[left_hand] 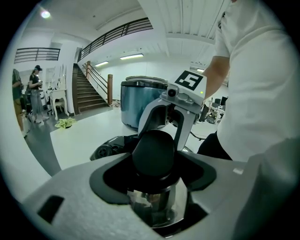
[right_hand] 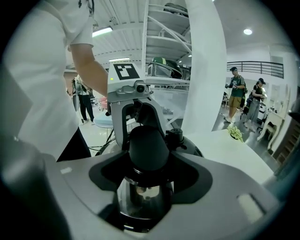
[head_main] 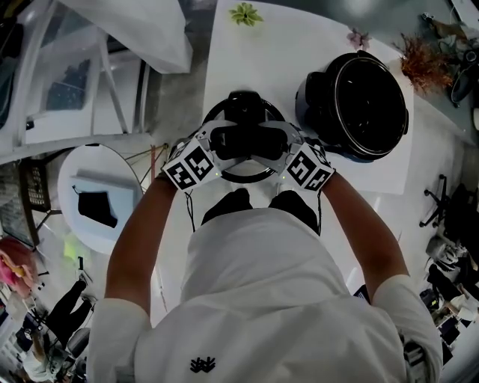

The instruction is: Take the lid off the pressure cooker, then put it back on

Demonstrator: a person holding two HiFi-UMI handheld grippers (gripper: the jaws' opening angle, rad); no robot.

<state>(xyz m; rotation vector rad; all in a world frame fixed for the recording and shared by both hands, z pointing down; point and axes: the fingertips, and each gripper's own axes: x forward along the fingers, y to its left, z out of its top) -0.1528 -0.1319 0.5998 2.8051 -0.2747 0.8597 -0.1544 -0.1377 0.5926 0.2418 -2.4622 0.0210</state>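
Note:
The pressure cooker's lid (head_main: 245,176) lies on the white table (head_main: 299,45), just in front of the person. Its black handle (head_main: 247,139) runs across it. My left gripper (head_main: 217,143) is at the handle's left end and my right gripper (head_main: 281,143) at its right end, facing each other. In the left gripper view the rounded handle end (left_hand: 153,152) sits between my wide jaws (left_hand: 154,180) with a gap round it. The right gripper view shows the same: handle end (right_hand: 147,147), jaws (right_hand: 147,183) open. The uncovered pot (head_main: 359,105) stands to the back right, also seen as pot (left_hand: 138,101).
Small green plant (head_main: 245,13) and pink flower (head_main: 358,36) sit at the table's far edge, dried flowers (head_main: 423,63) beyond the pot. A round white side table (head_main: 90,194) stands on the left. People (right_hand: 236,96) stand in the background, near stairs (left_hand: 89,91).

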